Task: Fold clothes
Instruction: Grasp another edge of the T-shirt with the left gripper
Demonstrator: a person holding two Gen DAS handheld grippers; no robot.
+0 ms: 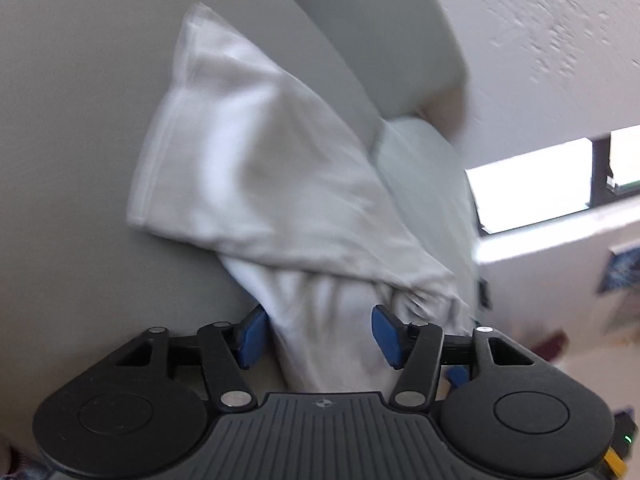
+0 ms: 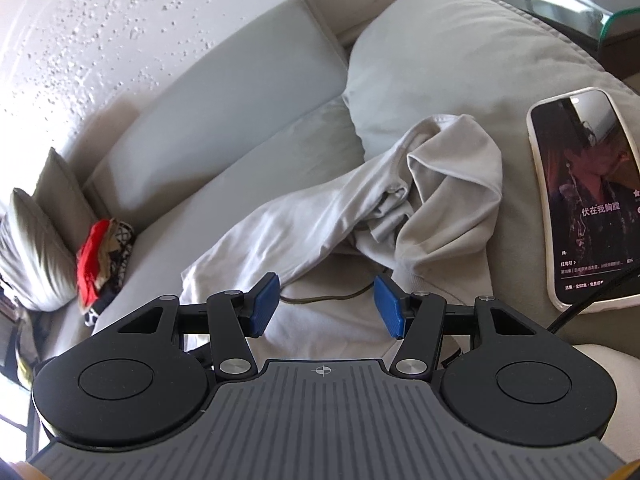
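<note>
In the left wrist view a light grey garment point(image 1: 256, 168) lies across the sofa seat point(image 1: 72, 140) and rises in a bunch into my left gripper point(image 1: 320, 336). The cloth fills the gap between the blue pads point(image 1: 386, 336), touches both and shows lengthwise creases, so the gripper is shut on it. In the right wrist view a pale hooded sweatshirt point(image 2: 448, 184) lies crumpled on the sofa, one sleeve stretched to the left. My right gripper point(image 2: 324, 304) hovers open over its front, with a drawstring cord point(image 2: 320, 299) lying below the gap and nothing pinched.
A phone point(image 2: 584, 200) with a lit screen lies on the sofa right of the sweatshirt, a dark cable at its lower end. A red and patterned clothes pile point(image 2: 100, 256) sits by a cushion point(image 2: 32, 248) at far left. A large pillow point(image 2: 440, 60) leans behind; a glass table point(image 2: 580, 4) stands beyond.
</note>
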